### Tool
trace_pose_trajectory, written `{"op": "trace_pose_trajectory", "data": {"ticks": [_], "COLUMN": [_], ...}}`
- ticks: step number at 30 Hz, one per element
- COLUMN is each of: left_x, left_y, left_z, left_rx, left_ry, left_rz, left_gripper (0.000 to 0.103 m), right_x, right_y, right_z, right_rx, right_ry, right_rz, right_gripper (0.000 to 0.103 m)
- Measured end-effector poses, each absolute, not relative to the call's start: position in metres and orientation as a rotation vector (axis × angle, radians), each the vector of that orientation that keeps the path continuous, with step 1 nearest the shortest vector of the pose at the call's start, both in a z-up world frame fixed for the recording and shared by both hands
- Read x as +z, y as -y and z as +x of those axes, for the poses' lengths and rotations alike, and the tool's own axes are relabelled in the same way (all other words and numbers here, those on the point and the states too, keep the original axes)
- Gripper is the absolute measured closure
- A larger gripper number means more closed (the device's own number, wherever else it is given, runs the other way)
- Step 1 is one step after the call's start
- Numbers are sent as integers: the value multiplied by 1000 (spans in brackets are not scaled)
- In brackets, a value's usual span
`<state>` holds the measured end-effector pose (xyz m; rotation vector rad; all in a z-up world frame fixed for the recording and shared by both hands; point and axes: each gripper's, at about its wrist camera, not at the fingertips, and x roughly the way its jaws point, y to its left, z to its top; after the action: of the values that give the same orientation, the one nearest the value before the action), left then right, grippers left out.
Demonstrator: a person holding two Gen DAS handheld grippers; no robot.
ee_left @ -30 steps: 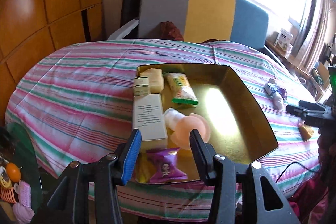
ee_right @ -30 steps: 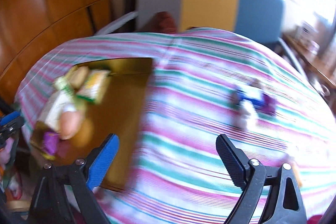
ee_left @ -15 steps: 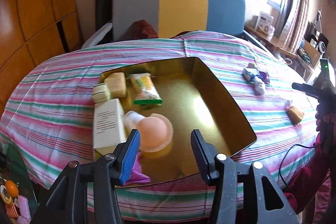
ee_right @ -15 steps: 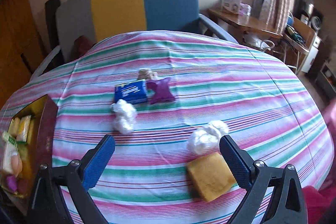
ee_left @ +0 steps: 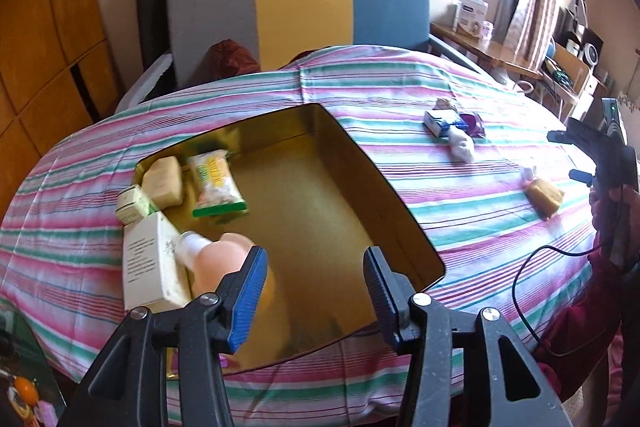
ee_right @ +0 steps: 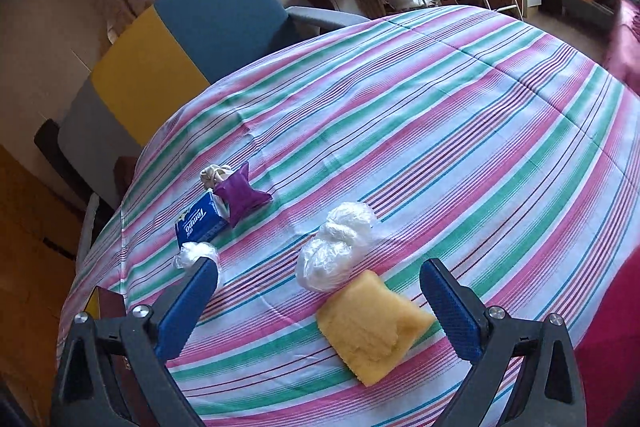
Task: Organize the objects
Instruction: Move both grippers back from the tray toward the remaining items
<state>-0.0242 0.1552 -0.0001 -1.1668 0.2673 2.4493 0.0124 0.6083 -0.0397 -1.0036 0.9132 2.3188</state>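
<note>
The right gripper (ee_right: 316, 307) stands spread wide with nothing between its pads, poised over the yellow bagged bun (ee_right: 370, 325), which lies flat on the striped tablecloth (ee_right: 460, 131). The bun's knotted clear plastic top (ee_right: 334, 251) bunches up just beyond it. If the jaws come down too far forward they will likely catch only that loose plastic, and the bun could swing or slip out on the way to the tin. A bite low against the cloth risks pinching the tablecloth and dragging it, which would shift everything resting on it.

The left gripper (ee_left: 314, 291) is partly open and empty, hanging over the near end of the gold tin (ee_left: 400, 203). Its left finger sits close to the pink round bottle (ee_left: 224, 259), which lies on its side touching the white carton (ee_left: 148, 267); a careless sweep there could roll the bottle or knock the carton, which leans on the tin's left rim.

Farther out, the blue Tempo tissue pack (ee_right: 202, 221), the purple pouch (ee_right: 240, 197), a small knotted beige bundle (ee_right: 214, 174) and a small clear wrapped piece (ee_right: 194, 253) huddle together, touching or nearly so. Reaching for one of these may nudge its neighbours. A black cable (ee_left: 532, 283) trails over the table's near right edge and could snag a hand crossing to the tin.
</note>
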Motion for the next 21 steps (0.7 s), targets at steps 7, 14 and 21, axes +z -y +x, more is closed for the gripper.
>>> {"op": "trace_pose_trajectory", "data": {"ticks": [7, 14, 21], "left_x": [-1, -4, 1], "left_y": [-182, -212, -245], "left_z": [-25, -26, -34], "left_rx": [2384, 2306, 2232], "left_ry": [-307, -320, -325], "left_rz": [-1160, -1165, -1153], "left_gripper": [52, 52, 52], "right_x": [-48, -50, -51], "right_y": [-614, -620, -628], "right_z": [15, 20, 27], "right_rx": [2282, 2256, 2228], "right_ry": [-981, -1031, -1089], "right_rz": [-1029, -1008, -968], "right_gripper": [0, 0, 0]}}
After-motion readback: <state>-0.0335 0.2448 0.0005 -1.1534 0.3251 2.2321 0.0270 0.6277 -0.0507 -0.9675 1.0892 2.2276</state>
